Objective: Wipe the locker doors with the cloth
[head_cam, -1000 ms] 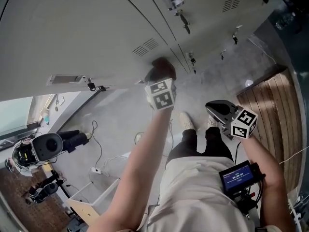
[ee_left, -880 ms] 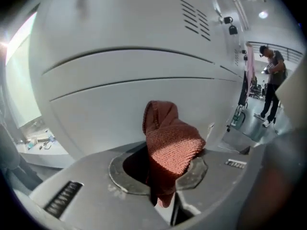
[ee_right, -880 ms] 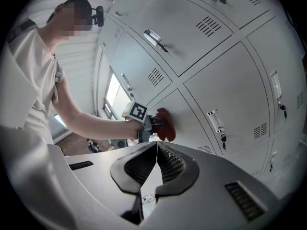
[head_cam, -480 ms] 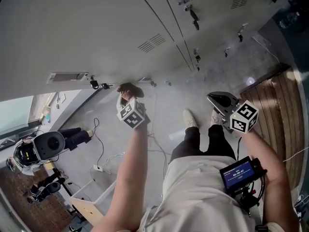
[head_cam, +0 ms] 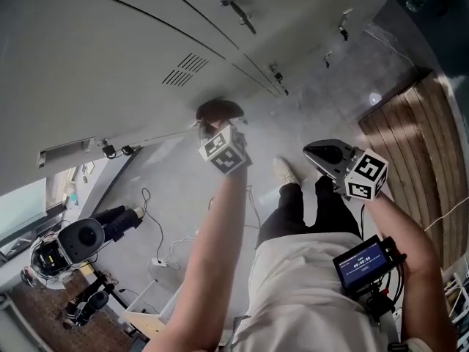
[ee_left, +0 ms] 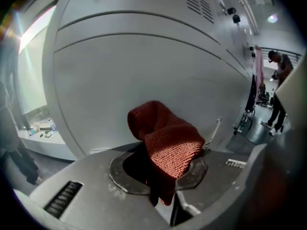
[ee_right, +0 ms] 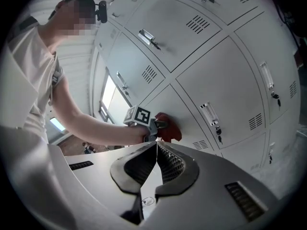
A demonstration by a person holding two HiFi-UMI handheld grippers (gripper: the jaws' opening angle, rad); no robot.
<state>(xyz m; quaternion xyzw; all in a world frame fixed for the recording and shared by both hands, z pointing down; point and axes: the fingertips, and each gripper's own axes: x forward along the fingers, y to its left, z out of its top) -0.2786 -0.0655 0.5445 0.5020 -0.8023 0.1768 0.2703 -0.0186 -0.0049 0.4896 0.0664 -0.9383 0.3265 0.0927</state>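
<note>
We pressed the cloth [ee_left: 168, 143], clenched in the left gripper [ee_left: 160, 174], on one locker door [ee_left: 144, 66]; the right gripper [ee_right: 155, 164] hung closed and empty; other doors [ee_right: 187, 32] seemingly awaited wiping.

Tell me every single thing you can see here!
Lockers: several doors, grey, in front.
Cloth: one, red, against a locker door.
Boards: several, brown, floor at right.
Cable: one, white, on the grey floor.
Black device: one, floor at lower left.
Screen: one, black, at the person's waist.
Shoe: one, white, below the lockers.
Left gripper: grey, shut on the cloth.
Right gripper: grey, shut, empty, away from the lockers.
</note>
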